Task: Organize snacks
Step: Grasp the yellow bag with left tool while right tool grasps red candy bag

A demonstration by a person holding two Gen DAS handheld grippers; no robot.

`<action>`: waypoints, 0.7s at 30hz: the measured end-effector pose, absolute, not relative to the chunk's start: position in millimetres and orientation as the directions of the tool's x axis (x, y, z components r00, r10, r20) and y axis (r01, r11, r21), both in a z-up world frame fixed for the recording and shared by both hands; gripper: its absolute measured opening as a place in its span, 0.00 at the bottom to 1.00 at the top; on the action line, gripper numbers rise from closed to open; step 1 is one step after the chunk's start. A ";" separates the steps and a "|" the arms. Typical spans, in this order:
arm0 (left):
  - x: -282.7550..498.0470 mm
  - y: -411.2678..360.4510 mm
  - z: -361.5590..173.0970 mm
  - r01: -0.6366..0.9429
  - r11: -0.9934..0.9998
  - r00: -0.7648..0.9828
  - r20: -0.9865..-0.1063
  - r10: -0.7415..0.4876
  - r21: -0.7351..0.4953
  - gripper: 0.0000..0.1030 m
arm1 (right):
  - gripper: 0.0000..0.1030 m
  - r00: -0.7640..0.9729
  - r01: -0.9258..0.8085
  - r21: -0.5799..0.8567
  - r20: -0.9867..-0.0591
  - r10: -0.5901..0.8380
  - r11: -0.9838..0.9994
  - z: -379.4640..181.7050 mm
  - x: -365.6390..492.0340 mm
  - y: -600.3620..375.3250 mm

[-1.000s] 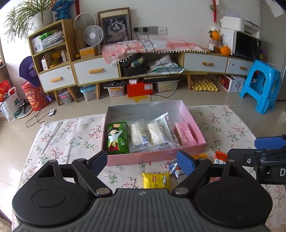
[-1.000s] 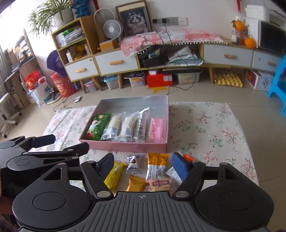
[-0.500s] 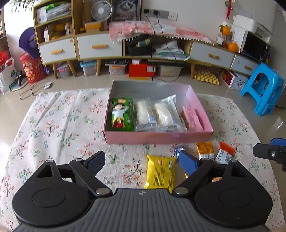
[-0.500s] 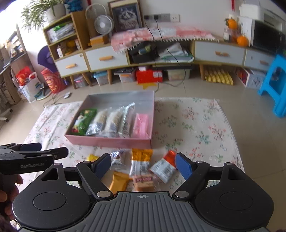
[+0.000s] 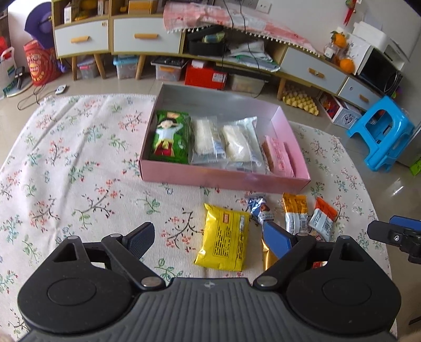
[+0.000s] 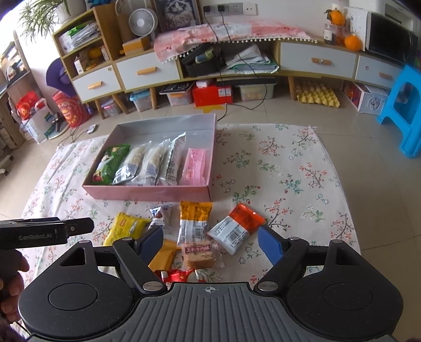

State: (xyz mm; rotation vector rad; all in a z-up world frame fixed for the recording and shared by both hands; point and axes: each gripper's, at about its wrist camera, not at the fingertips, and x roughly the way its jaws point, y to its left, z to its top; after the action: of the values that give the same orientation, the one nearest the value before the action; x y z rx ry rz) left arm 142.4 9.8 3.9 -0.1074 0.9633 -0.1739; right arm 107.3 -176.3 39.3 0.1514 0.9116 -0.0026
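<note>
Both wrist cameras look steeply down past own fingers, near floral cloth. Left view sits left, right view right. Shared: pink box, loose snacks, cabinets, seemingly slightly blurred.

A home living room: low drawer cabinet, desk fan, potted plant, blue stool.

surface: floral cloth spread on the tiled floor | landmark: pink box lying on cloth | just in front of box: yellow packet, blue-white wrapper, orange-white packet, red-white packet | nearer the camera: biscuit pack
</note>
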 end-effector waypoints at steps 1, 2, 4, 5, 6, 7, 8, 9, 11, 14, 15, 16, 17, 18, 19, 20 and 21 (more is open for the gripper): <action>142.6 9.8 2.7 0.097 0.980 0.555 -0.808 -0.196 -0.171 0.86 | 0.79 0.610 0.061 0.129 -0.790 0.066 0.990 38.7 107.2 -175.3; 142.6 8.9 1.5 0.095 0.980 0.551 -0.811 -0.196 -0.172 0.86 | 0.79 0.605 0.053 0.130 -0.793 0.072 0.990 38.1 107.7 -174.6; 142.8 7.4 -1.2 0.097 0.980 0.544 -0.816 -0.196 -0.171 0.86 | 0.79 0.592 0.038 0.131 -0.802 0.083 0.991 35.8 108.3 -171.7; 143.2 6.4 -2.7 0.099 0.980 0.536 -0.821 -0.198 -0.172 0.86 | 0.79 0.584 0.031 0.133 -0.807 0.090 0.991 34.2 108.6 -170.3; 143.5 5.5 -4.2 0.102 0.979 0.527 -0.825 -0.202 -0.174 0.86 | 0.79 0.575 0.024 0.134 -0.813 0.096 0.991 32.2 109.1 -168.4; 143.1 4.5 -5.4 0.105 0.978 0.521 -0.828 -0.207 -0.178 0.86 | 0.79 0.568 0.017 0.133 -0.817 0.100 0.991 30.7 109.0 -166.6; 142.8 3.7 -6.4 0.107 0.978 0.515 -0.831 -0.210 -0.181 0.86 | 0.79 0.562 0.009 0.130 -0.821 0.102 0.991 29.3 109.0 -164.6; 142.7 2.8 -7.4 0.110 0.978 0.513 -0.832 -0.211 -0.180 0.86 | 0.79 0.556 -0.001 0.124 -0.825 0.104 0.992 28.0 108.8 -162.4; 142.1 1.1 -9.2 0.115 0.979 0.513 -0.834 -0.204 -0.169 0.86 | 0.79 0.542 -0.028 0.118 -0.833 0.114 0.993 25.8 108.7 -157.8; 142.5 -1.3 -12.7 0.123 0.980 0.510 -0.837 -0.197 -0.156 0.87 | 0.79 0.512 -0.077 0.120 -0.847 0.142 0.990 19.6 107.9 -150.5; 143.3 -2.1 -14.2 0.125 0.980 0.507 -0.839 -0.195 -0.153 0.87 | 0.79 0.501 -0.090 0.115 -0.853 0.145 0.989 17.4 107.2 -147.8; 143.5 -2.7 -15.9 0.127 0.980 0.504 -0.841 -0.194 -0.150 0.88 | 0.79 0.492 -0.104 0.104 -0.859 0.142 0.989 14.9 106.2 -144.7; 143.9 -3.5 -18.0 0.128 0.981 0.503 -0.843 -0.191 -0.146 0.89 | 0.79 0.486 -0.118 0.090 -0.863 0.137 0.989 12.3 105.1 -141.4; 144.3 -4.4 -20.2 0.129 0.982 0.500 -0.846 -0.186 -0.140 0.89 | 0.79 0.480 -0.131 0.075 -0.868 0.129 0.989 9.6 103.9 -138.5; 144.7 -5.7 -22.8 0.129 0.983 0.498 -0.848 -0.179 -0.132 0.90 | 0.79 0.472 -0.142 0.064 -0.873 0.124 0.988 6.9 103.1 -136.3; 145.2 -6.9 -25.7 0.130 0.984 0.496 -0.852 -0.171 -0.123 0.90 | 0.79 0.463 -0.152 0.057 -0.878 0.121 0.987 4.2 102.7 -134.3; 145.5 -8.4 -28.5 0.132 0.985 0.491 -0.855 -0.165 -0.114 0.90 | 0.79 0.454 -0.160 0.051 -0.883 0.119 0.986 1.6 102.0 -132.4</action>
State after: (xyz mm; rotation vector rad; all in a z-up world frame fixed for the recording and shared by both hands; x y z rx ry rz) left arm 145.5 -8.4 -28.5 -0.0347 1.0416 -0.1805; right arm 102.0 -132.4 1.6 -0.0418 1.0865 0.1724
